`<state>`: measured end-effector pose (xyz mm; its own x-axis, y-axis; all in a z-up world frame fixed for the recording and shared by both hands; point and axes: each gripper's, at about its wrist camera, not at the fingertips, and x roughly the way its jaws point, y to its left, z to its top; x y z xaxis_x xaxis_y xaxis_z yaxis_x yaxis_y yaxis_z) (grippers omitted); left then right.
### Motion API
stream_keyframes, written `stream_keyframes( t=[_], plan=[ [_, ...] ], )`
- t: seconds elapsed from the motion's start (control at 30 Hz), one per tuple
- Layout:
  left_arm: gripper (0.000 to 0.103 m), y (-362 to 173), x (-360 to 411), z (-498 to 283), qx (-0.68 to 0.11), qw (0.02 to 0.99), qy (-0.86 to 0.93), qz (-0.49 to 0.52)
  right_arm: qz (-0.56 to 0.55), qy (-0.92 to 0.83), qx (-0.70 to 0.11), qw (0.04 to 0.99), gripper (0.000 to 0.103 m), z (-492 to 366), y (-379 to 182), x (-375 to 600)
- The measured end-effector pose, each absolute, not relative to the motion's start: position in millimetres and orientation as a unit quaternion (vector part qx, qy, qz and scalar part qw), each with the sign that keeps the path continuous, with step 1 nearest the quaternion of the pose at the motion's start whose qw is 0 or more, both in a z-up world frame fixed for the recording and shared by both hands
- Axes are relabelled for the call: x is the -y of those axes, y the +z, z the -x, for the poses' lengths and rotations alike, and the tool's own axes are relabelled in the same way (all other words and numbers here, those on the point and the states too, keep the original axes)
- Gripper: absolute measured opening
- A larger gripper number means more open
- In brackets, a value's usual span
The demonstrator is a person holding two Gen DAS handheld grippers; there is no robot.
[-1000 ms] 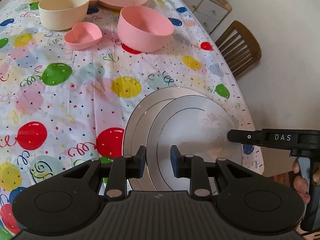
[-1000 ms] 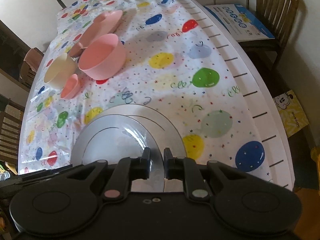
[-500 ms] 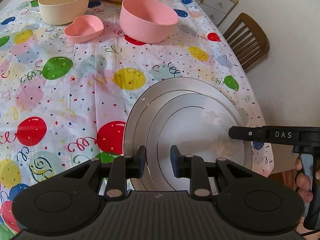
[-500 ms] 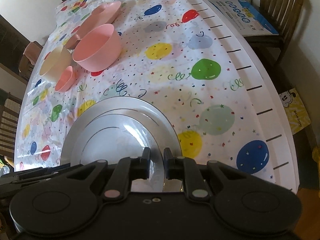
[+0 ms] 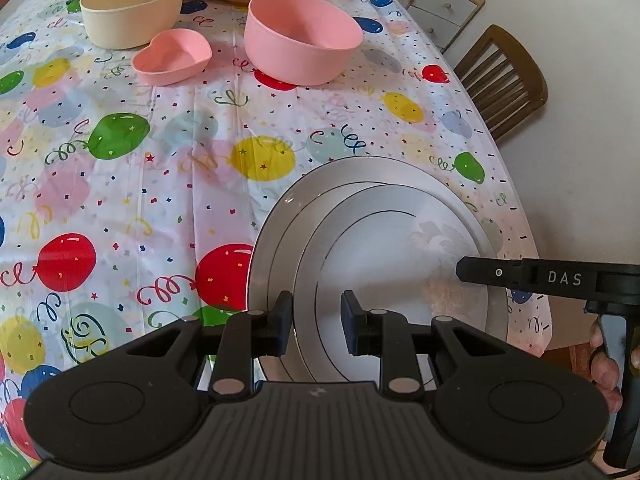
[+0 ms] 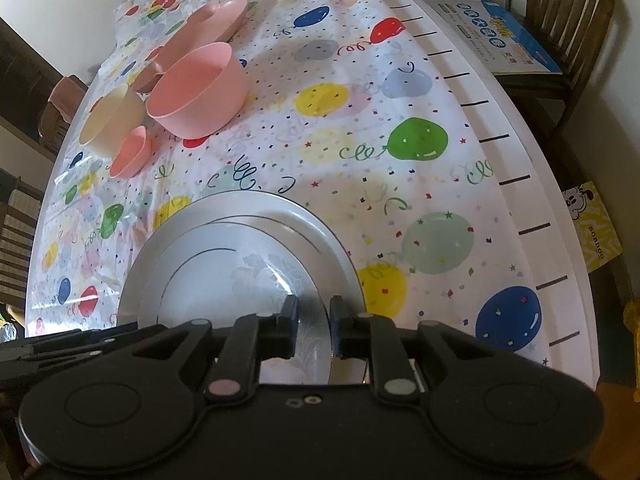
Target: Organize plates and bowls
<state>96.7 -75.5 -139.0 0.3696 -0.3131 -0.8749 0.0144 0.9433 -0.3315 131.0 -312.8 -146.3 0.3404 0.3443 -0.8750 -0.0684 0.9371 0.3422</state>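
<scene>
Here the right gripper [image 6: 314,330] had just been opening, its jaws astride the small plate's [image 6: 224,276] rim; the left gripper [image 5: 316,322] also straddled it, loosely. Stacked on the big plate [image 6: 316,228], near edge. Bowls [image 5: 300,36] remained scattered beyond.

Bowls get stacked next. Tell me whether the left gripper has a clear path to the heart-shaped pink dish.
Probably yes. Between the left gripper and the heart-shaped pink dish lies only bare tablecloth; the white plates sit below the jaws, off that line.
</scene>
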Motion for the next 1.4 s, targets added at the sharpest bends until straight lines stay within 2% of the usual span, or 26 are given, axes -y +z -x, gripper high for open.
stream_keyframes(
  t=[0.33,0.53,0.93,1.33,1.37,1.4],
  plan=[
    [0.025,-134.2,73.4,-96.6,-0.555,0.817,-0.091,0.131,-0.108,0.136,-0.564,0.807,0.022,-133.1,-145.9,308.8],
    [0.025,-127.6,70.9,-93.7,-0.550,0.821,-0.083,0.126,-0.091,0.144,-0.557,0.813,0.029,-133.2,-141.2,308.1],
    [0.025,-86.6,72.0,-76.3,-0.500,0.857,-0.077,0.099,-0.045,0.187,-0.507,0.840,0.037,-116.7,-107.0,297.0],
    [0.026,-35.5,65.9,-62.7,-0.416,0.904,-0.045,0.088,-0.019,0.222,-0.422,0.879,0.054,-100.7,-53.9,282.5],
    [0.029,-31.7,65.2,-62.4,-0.411,0.907,-0.043,0.087,-0.017,0.226,-0.414,0.881,0.058,-99.2,-49.4,281.1],
    [0.036,-28.0,64.7,-62.0,-0.404,0.910,-0.040,0.085,-0.014,0.228,-0.404,0.886,0.064,-97.8,-44.3,279.9]
  ],
)
